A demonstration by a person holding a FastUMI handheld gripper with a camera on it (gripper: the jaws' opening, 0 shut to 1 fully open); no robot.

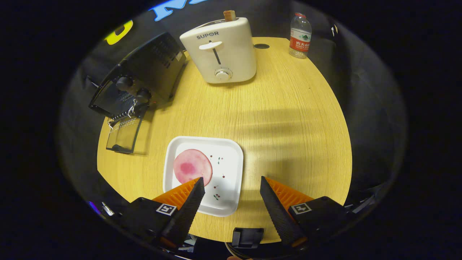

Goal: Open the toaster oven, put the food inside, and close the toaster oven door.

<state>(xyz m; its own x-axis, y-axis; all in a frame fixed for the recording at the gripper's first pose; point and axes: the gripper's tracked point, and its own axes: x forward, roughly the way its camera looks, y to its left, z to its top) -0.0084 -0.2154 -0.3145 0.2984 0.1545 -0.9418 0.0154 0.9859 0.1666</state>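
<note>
A black toaster oven (144,77) stands at the table's far left corner, its glass door (123,135) folded down flat onto the table and its wire rack showing. A round pink slice of food (192,166) lies on a white square plate (227,159) just ahead of my fingers. My gripper (231,179) hangs over the plate's near side, open, with nothing between the fingers. The left fingertip (199,182) is right at the slice's near edge.
A white pop-up toaster (222,50) with a piece of bread sticking out stands at the back of the round wooden table (296,126). A water bottle (300,35) stands at the far right edge. A small dark hole (261,46) is behind the toaster.
</note>
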